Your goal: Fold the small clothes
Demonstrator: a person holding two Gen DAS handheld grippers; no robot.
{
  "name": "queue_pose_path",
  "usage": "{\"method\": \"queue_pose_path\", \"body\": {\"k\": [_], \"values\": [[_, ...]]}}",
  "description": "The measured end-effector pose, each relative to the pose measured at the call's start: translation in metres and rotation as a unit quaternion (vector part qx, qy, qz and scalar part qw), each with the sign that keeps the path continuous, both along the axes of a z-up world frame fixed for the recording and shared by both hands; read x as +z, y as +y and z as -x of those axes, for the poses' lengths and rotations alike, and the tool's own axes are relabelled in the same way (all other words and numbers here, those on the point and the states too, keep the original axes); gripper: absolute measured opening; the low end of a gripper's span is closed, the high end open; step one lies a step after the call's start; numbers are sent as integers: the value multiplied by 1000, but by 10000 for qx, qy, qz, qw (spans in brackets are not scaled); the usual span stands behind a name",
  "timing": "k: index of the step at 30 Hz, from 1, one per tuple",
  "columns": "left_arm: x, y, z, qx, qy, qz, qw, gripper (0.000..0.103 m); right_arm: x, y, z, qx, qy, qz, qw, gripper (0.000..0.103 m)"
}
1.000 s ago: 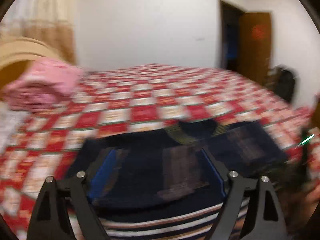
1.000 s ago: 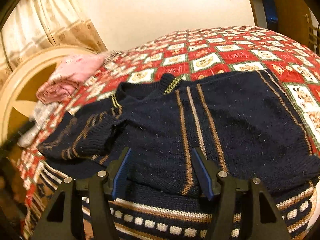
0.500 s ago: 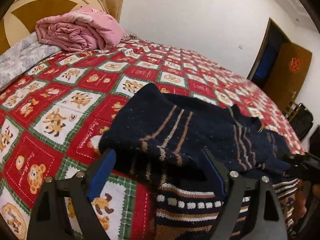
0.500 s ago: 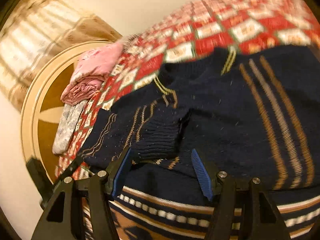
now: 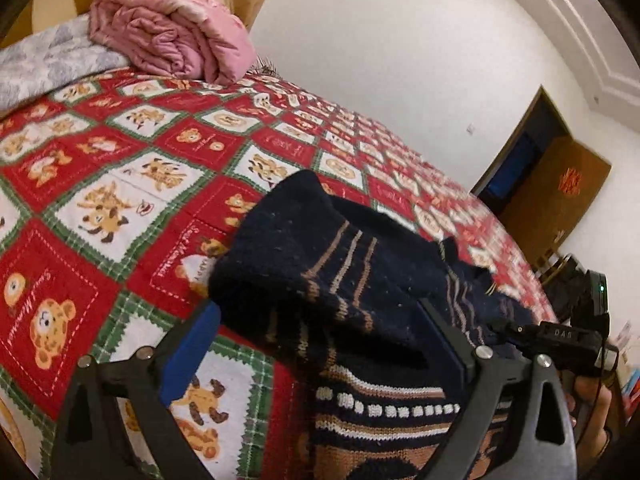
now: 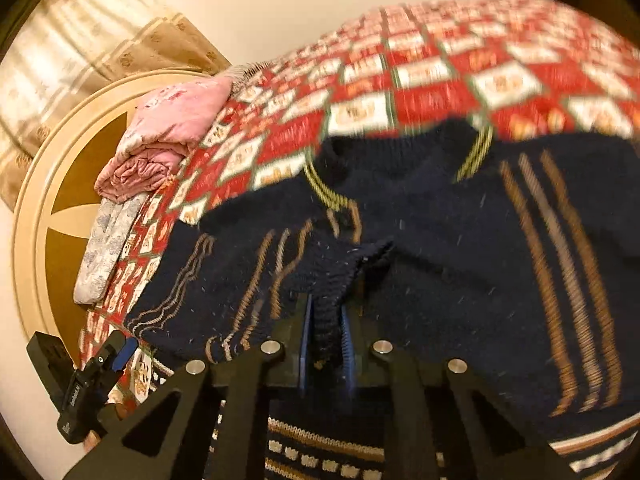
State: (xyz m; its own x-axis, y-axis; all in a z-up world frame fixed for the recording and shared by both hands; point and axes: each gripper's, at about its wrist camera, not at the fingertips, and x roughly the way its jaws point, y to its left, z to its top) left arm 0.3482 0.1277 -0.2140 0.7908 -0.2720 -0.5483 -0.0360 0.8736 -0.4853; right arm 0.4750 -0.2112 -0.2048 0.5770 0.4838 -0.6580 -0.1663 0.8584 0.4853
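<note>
A navy knitted sweater (image 5: 320,248) with tan stripes lies spread on the bed, and it fills the right wrist view (image 6: 440,240). Its left sleeve is folded inward, with the ribbed cuff (image 6: 340,280) bunched near the middle. My right gripper (image 6: 326,336) is closing, and its blue pads pinch that cuff. My left gripper (image 5: 316,344) is opening wide at the sweater's left side. The folded sleeve and shoulder lie between its fingers, but the pads do not press on it. The right gripper's body and the hand (image 5: 592,412) holding it show at the right edge of the left wrist view.
The bed is covered by a red, white and green bear-print quilt (image 5: 120,200). A folded pink blanket (image 5: 172,36) and a grey one (image 5: 48,60) lie by the round headboard (image 6: 40,200). A brown door (image 5: 560,192) stands at the far right.
My right jaws went from open around the folded sleeve to shut on its cuff. My left gripper rolled, sank toward the sweater's left side and spread wider.
</note>
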Motion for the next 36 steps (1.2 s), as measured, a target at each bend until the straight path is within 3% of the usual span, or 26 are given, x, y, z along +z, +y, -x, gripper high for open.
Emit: {"method": "queue_pose_path", "body": {"k": [7, 10, 17, 20, 25, 28, 30, 31, 33, 36], "values": [[1, 20, 4, 316, -65, 453, 9985, 99, 39, -16, 8, -99, -580, 573, 9966, 12], [4, 36, -1, 728, -8, 535, 9959, 99, 45, -26, 9, -158, -679, 715, 9950, 12], [0, 21, -18, 427, 406, -134, 9982, 99, 43, -61, 5, -490, -703, 880, 9924, 12], [0, 13, -18, 293, 398, -295, 9983, 99, 38, -72, 2, -596, -647, 967, 9914, 12], [1, 12, -18, 212, 316, -333, 9987, 99, 26, -92, -3, -815, -504, 1125, 9890, 12], [-4, 10, -24, 98, 501, -320, 9982, 99, 7, -99, -12, -935, -194, 1346, 9863, 12], [-8, 1, -31, -76, 772, -571, 9954, 101, -17, -97, -26, -726, 296, 1476, 9859, 15], [-8, -6, -33, -103, 873, -855, 9924, 101, -21, -97, -25, -730, 241, 1554, 9849, 16], [-7, -17, -34, -145, 994, -1258, 9870, 102, -16, -99, -20, -826, 108, 1672, 9824, 30], [-10, -33, -34, -288, 1150, -1831, 9759, 103, 0, -104, -5, -978, -157, 1325, 9862, 41]]}}
